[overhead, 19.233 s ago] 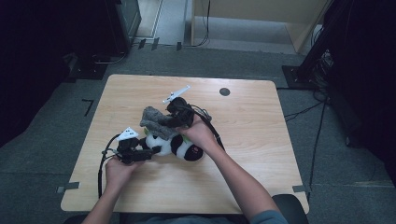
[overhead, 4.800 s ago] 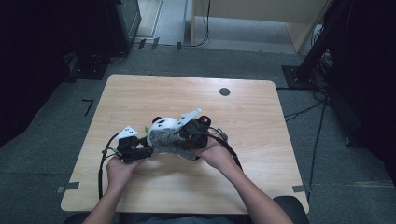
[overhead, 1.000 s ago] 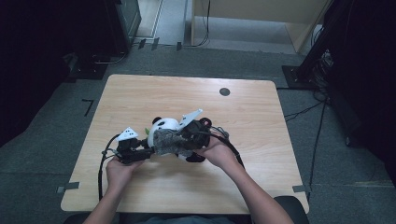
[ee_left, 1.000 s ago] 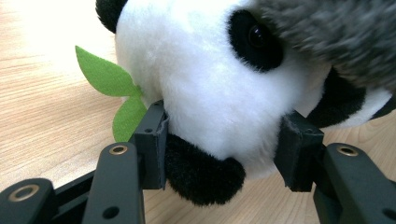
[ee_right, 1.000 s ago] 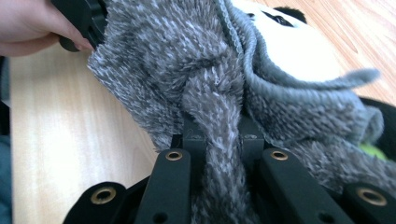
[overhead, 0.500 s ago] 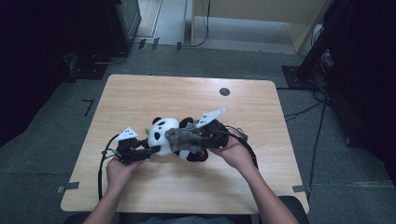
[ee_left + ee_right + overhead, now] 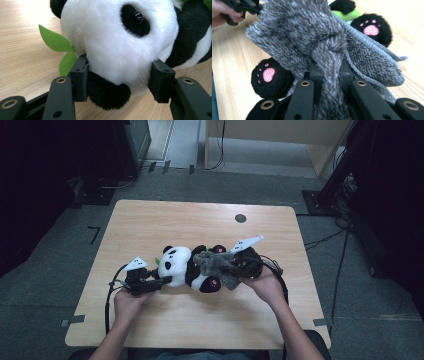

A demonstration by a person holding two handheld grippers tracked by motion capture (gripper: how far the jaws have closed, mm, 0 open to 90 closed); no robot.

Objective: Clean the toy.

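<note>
A black-and-white panda plush (image 7: 177, 262) lies on its side in the middle of the wooden table (image 7: 165, 225). My left gripper (image 7: 162, 281) is shut on its head (image 7: 117, 42), a pad pressing each cheek; the jaws have just eased open a little with the head still between them. A green felt leaf (image 7: 53, 41) sticks out beside the left pad. A grey fluffy cloth (image 7: 216, 262) drapes over the panda's legs. My right gripper (image 7: 235, 265) is shut on a bunched fold of that cloth (image 7: 299, 32). Two black paws with pink pads (image 7: 268, 80) show under it.
A small dark round hole (image 7: 240, 218) sits in the table near the far edge. Cables trail from both grippers across the tabletop. Dark equipment and cables (image 7: 345, 190) stand on the grey floor around the table.
The right gripper has drawn the grey cloth to the right, off the panda's head and chest. The left gripper has kept its place on the head.
</note>
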